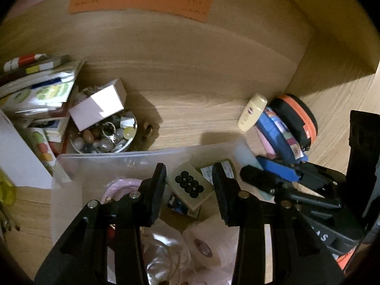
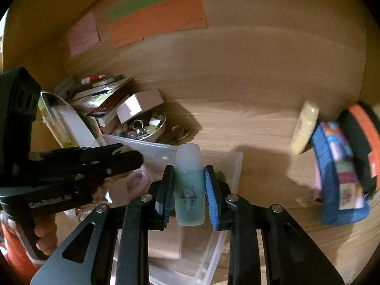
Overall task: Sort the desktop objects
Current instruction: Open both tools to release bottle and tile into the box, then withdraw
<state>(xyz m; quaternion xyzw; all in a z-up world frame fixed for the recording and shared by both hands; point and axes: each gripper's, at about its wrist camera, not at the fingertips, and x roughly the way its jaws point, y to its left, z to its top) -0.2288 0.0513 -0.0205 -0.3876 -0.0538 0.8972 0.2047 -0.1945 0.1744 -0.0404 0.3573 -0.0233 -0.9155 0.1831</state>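
The right gripper (image 2: 188,185) grasps a small translucent bottle (image 2: 190,187) of blue-green liquid upright between its blue-padded fingers (image 2: 211,197), above a clear plastic bin (image 2: 211,244). The left gripper (image 1: 188,190) hangs over the same bin, fingers (image 1: 156,190) parted and gripping nothing. Beyond the fingertips sits a bowl of trinkets (image 1: 106,135); to their right lies a cream tube (image 1: 251,111).

White "AS" on the right gripper (image 1: 268,185) body, other print too blurred
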